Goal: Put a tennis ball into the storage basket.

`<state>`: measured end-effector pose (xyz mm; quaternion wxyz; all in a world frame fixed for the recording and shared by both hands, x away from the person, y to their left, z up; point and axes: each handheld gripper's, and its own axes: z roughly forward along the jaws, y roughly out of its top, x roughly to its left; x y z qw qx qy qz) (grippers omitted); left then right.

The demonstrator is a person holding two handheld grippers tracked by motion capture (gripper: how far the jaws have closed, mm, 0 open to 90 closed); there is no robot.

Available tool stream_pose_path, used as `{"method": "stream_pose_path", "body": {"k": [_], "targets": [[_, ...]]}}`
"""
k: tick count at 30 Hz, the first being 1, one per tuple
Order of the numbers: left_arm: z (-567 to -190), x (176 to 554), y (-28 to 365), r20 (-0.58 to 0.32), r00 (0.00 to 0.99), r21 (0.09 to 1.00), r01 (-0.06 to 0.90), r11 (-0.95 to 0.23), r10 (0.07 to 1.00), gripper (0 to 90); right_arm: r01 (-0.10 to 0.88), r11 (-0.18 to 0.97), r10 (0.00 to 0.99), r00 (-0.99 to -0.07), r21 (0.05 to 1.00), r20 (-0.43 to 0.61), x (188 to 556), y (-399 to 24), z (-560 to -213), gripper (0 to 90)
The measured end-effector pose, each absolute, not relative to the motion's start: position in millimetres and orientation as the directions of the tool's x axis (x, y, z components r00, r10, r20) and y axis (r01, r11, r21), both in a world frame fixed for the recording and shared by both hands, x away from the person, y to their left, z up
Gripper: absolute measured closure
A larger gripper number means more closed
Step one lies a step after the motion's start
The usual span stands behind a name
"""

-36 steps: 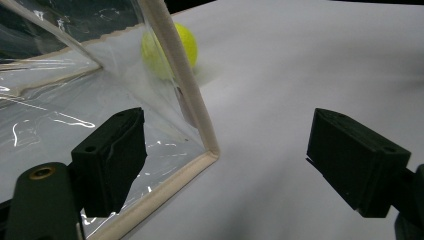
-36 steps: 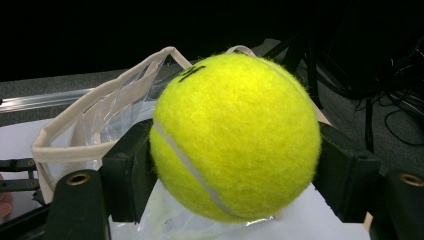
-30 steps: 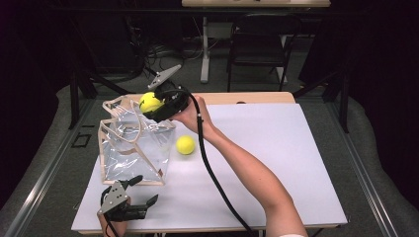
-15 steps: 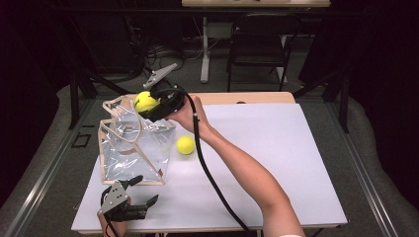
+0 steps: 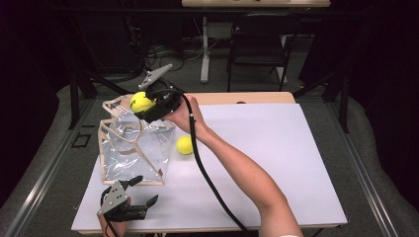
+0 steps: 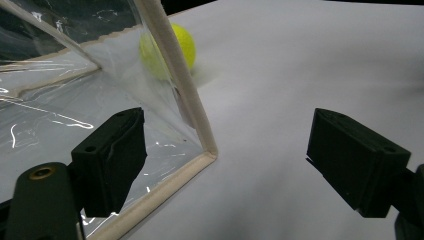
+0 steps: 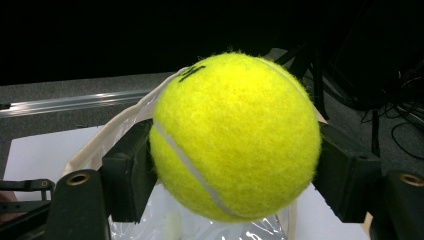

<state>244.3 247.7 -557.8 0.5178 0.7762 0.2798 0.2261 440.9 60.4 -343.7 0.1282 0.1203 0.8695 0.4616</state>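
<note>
My right gripper (image 5: 143,103) is shut on a yellow tennis ball (image 5: 141,102) and holds it in the air above the far top edge of a clear plastic bag with cream trim (image 5: 132,148). In the right gripper view the ball (image 7: 235,137) is pressed between both black pads, with the bag's rim (image 7: 107,137) just beneath. A second tennis ball (image 5: 184,144) lies on the white table right of the bag. My left gripper (image 5: 141,197) rests open near the table's front edge, by the bag's near corner (image 6: 207,150); the second ball (image 6: 167,50) shows beyond the bag's edge.
The white table (image 5: 296,163) stretches wide to the right of the bag. A black cable (image 5: 207,177) trails from the right gripper along the forearm. Beyond the table stand a dark chair (image 5: 259,47) and a stand on grey floor.
The right gripper with its ball has shifted slightly toward the far left, over the bag's top. The left gripper has stayed where it was.
</note>
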Motion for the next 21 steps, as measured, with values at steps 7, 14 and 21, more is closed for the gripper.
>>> {"method": "stream_pose_path", "body": {"k": [7,14,21], "targets": [[-557.9,244.3,248.3,0.061,0.739,0.931,0.2,-0.304,0.671,16.0,0.091,0.543,0.33,-0.937,0.835,-0.112,442.5,63.2,-342.4,26.0],[-558.0,244.5,248.7,0.059,0.738,0.93,0.204,-0.306,0.672,16.0,0.088,0.54,0.327,-0.938,0.837,-0.112,441.7,67.3,-342.6,26.0],[-558.0,244.4,247.4,0.062,0.742,0.931,0.199,-0.308,0.668,16.0,0.083,0.542,0.324,-0.939,0.836,-0.116,442.1,72.5,-341.4,26.0]]}}
